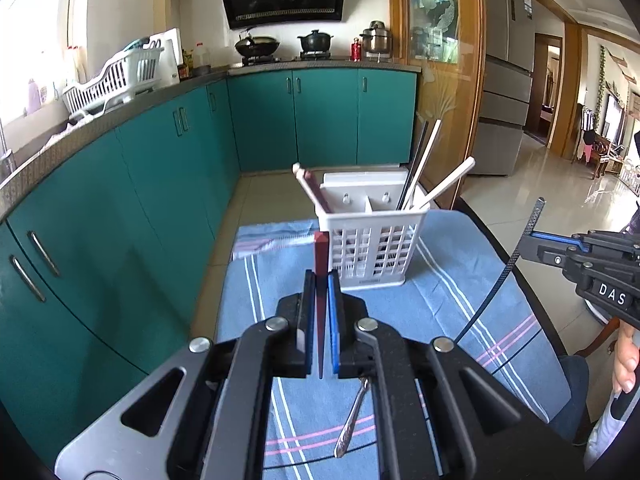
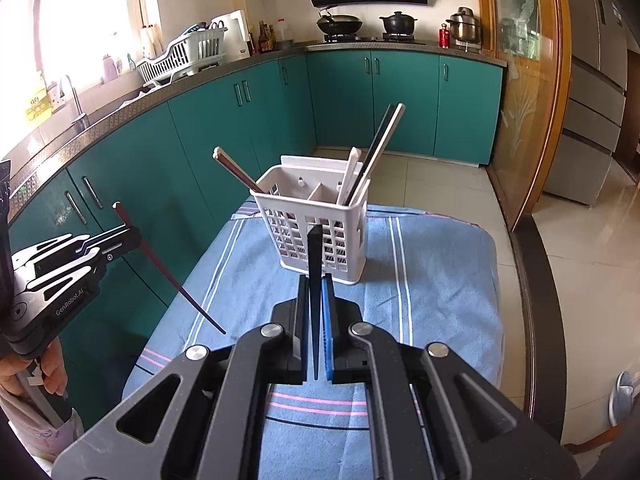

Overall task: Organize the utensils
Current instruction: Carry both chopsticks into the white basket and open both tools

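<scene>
A white slotted utensil holder stands on a blue striped cloth, with white, black and dark red chopsticks leaning in its compartments. My left gripper is shut on a dark red chopstick, held upright just in front of the holder; it also shows in the right wrist view. My right gripper is shut on a black chopstick, which also shows at the right of the left wrist view. A metal spoon lies on the cloth under my left gripper.
Teal kitchen cabinets run along the left and back under a counter with a white dish rack. A stove with pots is at the back. A glass sliding door and tiled floor lie to the right.
</scene>
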The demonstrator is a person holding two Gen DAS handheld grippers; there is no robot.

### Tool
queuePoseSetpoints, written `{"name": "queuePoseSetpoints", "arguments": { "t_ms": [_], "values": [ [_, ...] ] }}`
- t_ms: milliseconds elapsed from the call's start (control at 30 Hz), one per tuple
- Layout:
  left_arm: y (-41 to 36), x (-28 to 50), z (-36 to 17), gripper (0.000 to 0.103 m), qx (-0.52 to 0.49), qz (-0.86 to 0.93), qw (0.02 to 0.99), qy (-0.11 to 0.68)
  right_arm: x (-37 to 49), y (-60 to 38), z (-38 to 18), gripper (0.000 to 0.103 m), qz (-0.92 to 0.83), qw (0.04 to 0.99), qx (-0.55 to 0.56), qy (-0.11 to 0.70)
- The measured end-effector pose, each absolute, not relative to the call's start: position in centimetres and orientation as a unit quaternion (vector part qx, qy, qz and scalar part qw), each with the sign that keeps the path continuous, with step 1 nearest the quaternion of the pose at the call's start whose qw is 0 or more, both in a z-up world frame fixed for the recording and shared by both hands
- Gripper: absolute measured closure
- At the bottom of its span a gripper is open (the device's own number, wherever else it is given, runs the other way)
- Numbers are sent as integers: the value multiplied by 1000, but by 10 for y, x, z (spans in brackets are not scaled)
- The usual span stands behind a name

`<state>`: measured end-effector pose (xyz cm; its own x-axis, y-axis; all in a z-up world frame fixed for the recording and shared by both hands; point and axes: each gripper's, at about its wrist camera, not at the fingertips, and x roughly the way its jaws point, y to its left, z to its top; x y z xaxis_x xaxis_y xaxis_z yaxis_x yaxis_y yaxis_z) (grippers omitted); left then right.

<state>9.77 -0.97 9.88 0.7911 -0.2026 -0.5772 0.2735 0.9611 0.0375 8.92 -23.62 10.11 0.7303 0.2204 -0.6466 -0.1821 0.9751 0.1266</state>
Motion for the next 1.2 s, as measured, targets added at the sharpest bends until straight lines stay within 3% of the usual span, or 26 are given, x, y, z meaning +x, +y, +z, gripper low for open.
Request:
{"name": "queuePoseSetpoints", "arguments": {
  "t_ms": [367, 533, 633, 833, 1133, 1200],
  "values": [
    [-23, 125, 218, 97, 35, -157, 972, 172, 120, -232, 215, 96, 128, 966, 40, 221],
    [-35, 159, 232, 97, 29, -144, 977, 157, 157, -228, 253, 96, 104, 979, 42, 172],
    [-43, 187, 217, 97, 15, -145, 974, 175, 184, -221, 245, 96, 85, 981, 29, 170],
    [-54, 231, 168, 97, 12, -135, 964, 227, 234, -219, 182, 96, 69, 968, 32, 239],
    [-55, 250, 130, 96, 14, -130, 955, 267, 257, -214, 135, 96, 74, 953, 23, 294],
    [-55, 251, 128, 95, 11, -130, 955, 268, 257, -214, 131, 89, 74, 951, 22, 299]
  ]
}}
